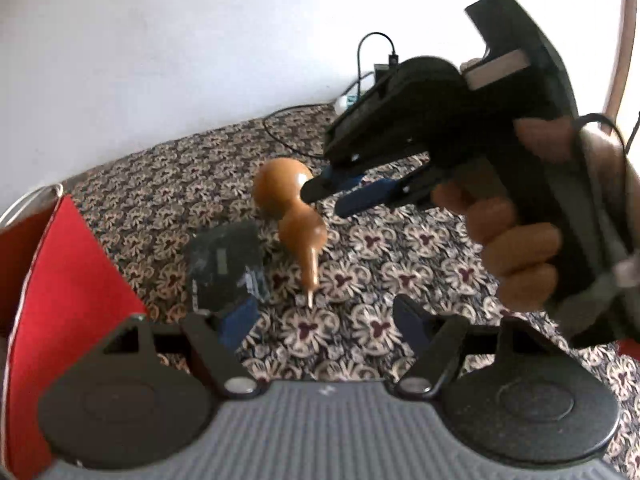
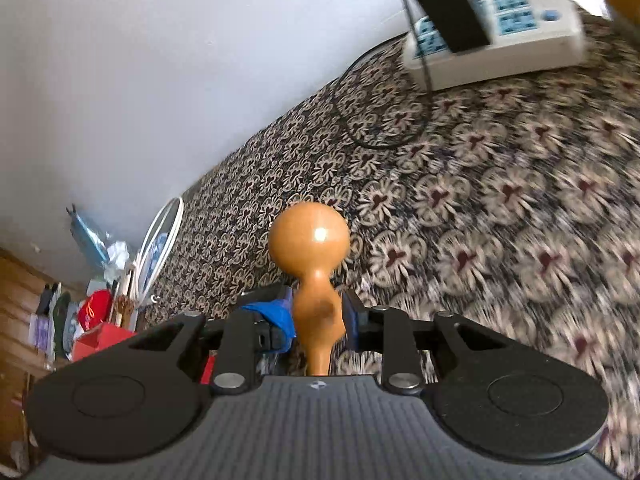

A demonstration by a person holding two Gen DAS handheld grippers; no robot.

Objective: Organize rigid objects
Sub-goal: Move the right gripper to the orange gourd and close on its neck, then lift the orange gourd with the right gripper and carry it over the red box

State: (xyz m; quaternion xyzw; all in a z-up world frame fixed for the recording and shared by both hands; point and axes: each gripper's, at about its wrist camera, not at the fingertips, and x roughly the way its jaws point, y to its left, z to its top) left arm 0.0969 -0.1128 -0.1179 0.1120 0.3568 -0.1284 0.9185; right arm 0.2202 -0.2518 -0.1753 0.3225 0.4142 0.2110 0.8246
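An orange-brown wooden gourd (image 2: 316, 272) hangs big bulb up and stem down, and my right gripper (image 2: 316, 314) is shut on its small lower bulb, with a blue pad pressed on each side. In the left wrist view the same gourd (image 1: 288, 204) is over the patterned cloth (image 1: 400, 248), and the right gripper (image 1: 326, 202), held by a hand (image 1: 516, 236), comes at it from the right. My left gripper (image 1: 324, 318) stands open low in front, nothing between its fingers. A dark flat box (image 1: 224, 268) lies on the cloth just beyond its left finger (image 1: 240, 320).
A red box (image 1: 68, 280) stands at the left edge, and it also shows low left as the red box (image 2: 100, 340) among clutter. A white power strip (image 2: 496, 36) with a black adapter (image 2: 448, 12) and a looped cable (image 2: 380, 132) lies by the wall.
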